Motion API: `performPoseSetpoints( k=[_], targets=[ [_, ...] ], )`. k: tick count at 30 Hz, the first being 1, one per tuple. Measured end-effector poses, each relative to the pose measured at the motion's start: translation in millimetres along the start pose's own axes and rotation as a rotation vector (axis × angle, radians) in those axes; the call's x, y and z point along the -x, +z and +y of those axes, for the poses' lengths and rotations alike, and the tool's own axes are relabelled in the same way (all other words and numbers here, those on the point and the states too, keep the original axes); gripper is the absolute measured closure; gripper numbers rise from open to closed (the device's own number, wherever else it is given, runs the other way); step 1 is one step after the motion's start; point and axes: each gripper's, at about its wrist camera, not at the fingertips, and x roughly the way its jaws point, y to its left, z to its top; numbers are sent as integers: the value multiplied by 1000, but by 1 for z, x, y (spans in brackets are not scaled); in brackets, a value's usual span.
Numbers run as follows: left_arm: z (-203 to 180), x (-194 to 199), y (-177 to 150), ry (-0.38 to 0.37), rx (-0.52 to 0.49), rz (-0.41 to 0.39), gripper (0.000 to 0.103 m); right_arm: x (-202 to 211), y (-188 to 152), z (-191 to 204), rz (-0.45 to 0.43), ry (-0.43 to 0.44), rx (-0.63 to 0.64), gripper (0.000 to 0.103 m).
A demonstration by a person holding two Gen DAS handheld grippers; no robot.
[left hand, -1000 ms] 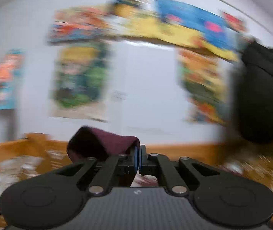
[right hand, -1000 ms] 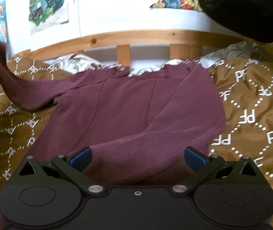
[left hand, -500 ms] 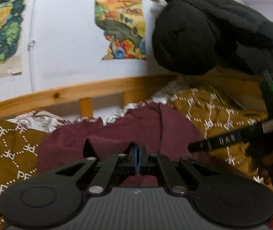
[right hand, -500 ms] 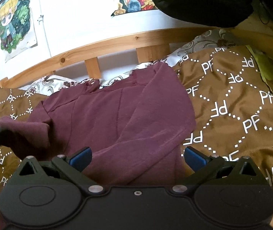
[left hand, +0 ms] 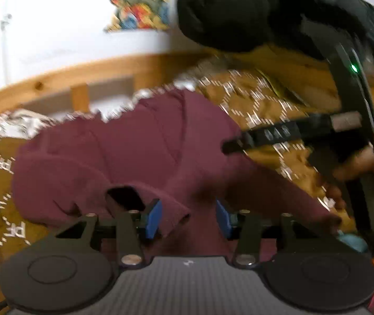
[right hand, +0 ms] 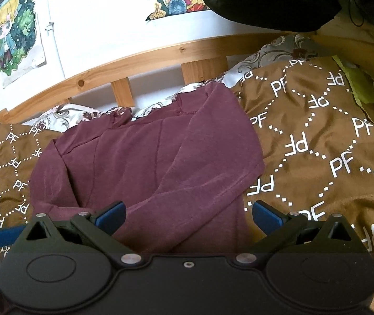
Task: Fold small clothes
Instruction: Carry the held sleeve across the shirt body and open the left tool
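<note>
On the bed cover [right hand: 318, 144], both grippers spread — left gripper [left hand: 188, 216] just released the sleeve cuff [left hand: 172, 216] — flatten it over the maroon top [right hand: 147, 162] before folding on.

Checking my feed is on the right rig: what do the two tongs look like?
Both are matte black linkage tongs with silver pivot screws and blue pads: left tongs, right tongs. The left has a ribbed grey top plate. Seen from the left camera, the right unit carries a green light.

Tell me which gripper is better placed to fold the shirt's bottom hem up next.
Probably right. The right gripper hangs open over the maroon shirt at its near edge; the left gripper has just opened, its sleeve cuff between its jaws.
</note>
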Motion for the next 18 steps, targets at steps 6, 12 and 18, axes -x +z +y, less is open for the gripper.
performPoseSetpoints(
  k=[6, 12, 18],
  targets=[
    [20, 21, 4, 37, 165, -16, 5, -3, -2, -1, 6, 30, -1, 1],
    [71, 23, 4, 275, 444, 23, 1, 3, -9, 30, -36, 153, 123, 1],
    [134, 22, -12, 442, 764, 83, 1, 15, -28, 81, -79, 310, 367, 2]
  ],
)
